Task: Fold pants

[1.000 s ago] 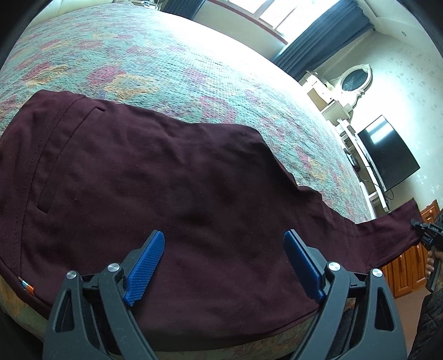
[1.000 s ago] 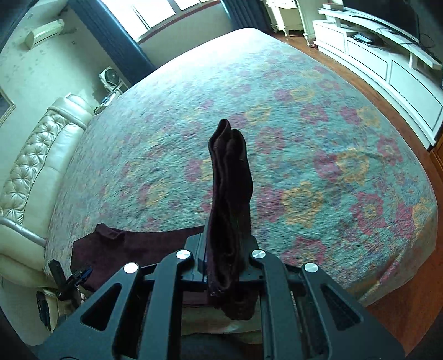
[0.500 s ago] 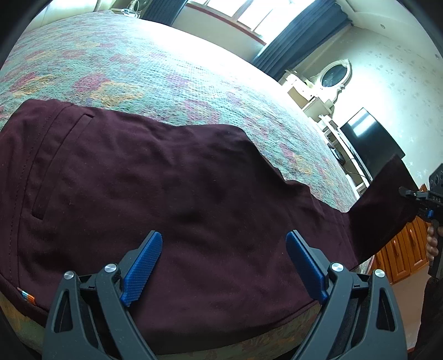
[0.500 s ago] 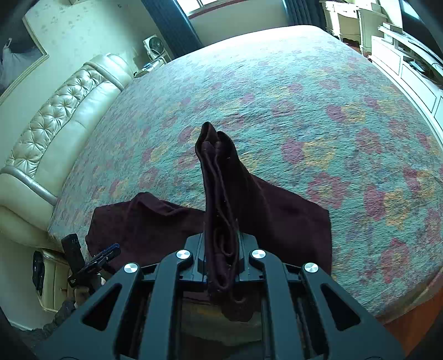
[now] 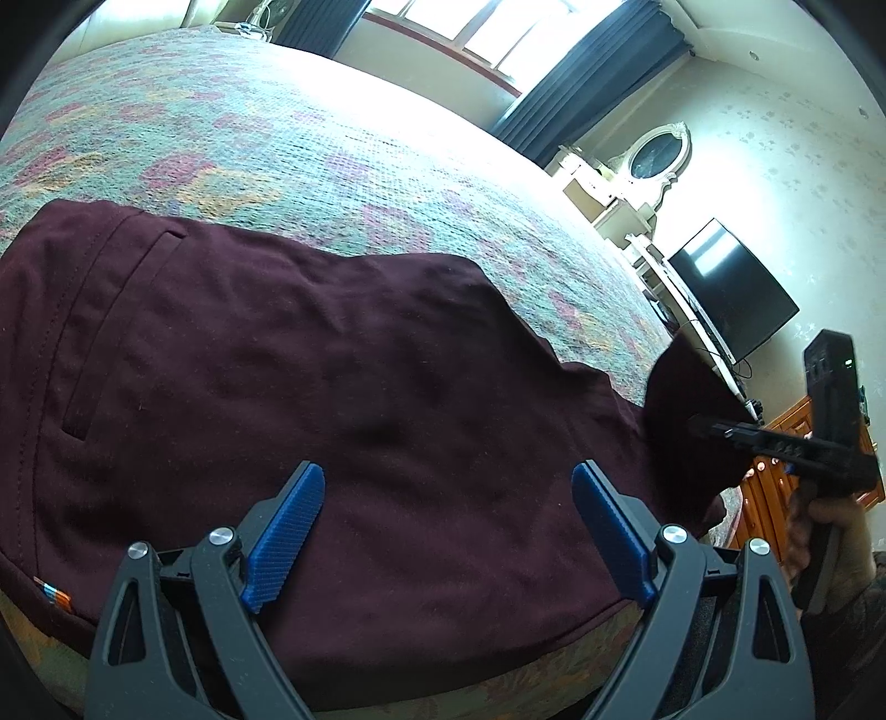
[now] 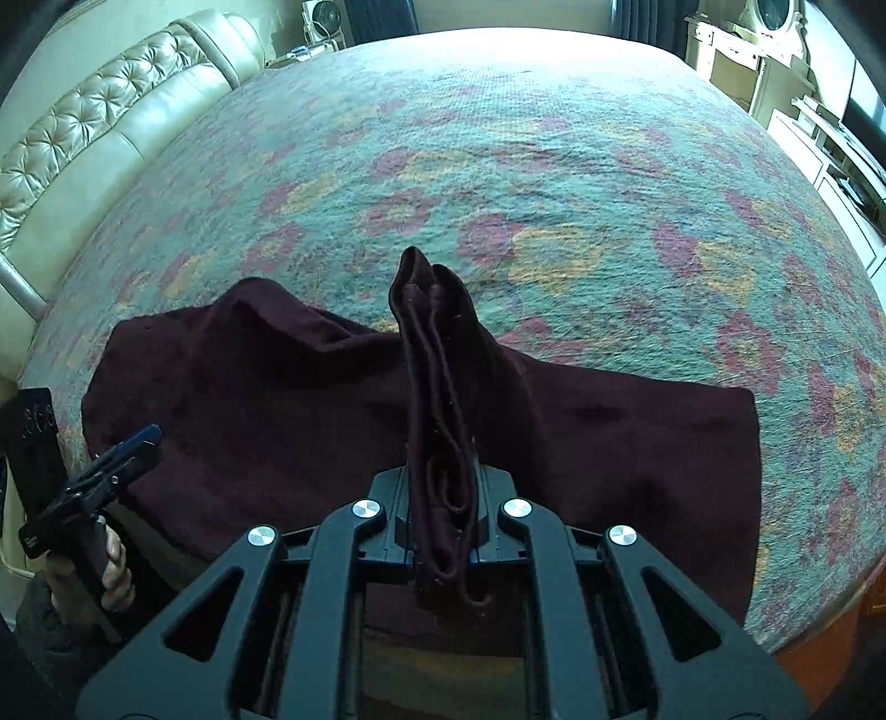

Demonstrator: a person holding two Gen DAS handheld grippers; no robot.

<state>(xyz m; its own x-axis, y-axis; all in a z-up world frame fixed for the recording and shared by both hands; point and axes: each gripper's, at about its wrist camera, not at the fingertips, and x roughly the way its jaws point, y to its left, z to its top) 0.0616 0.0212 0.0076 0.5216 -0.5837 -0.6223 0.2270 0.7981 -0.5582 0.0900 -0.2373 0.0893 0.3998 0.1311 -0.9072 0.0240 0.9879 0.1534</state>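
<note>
Floral bedspread (image 6: pixel 554 166) surrounds pants (image 5: pixel 332 387); right gripper (image 6: pixel 443 531) pinches hems.

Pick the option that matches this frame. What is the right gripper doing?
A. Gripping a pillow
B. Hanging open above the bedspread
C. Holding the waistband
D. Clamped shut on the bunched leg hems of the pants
D: in the right wrist view the right gripper has its fingers closed on a bunched, layered end of the maroon pants, while the left gripper hangs open over the seat.

Home bedroom, wide bed (image 6: pixel 554 138) with floral bedspread, tufted leather headboard (image 6: pixel 94 133), curtained window (image 5: pixel 476 33), television (image 5: pixel 731 288), oval-mirror dresser (image 5: pixel 637 171)
</note>
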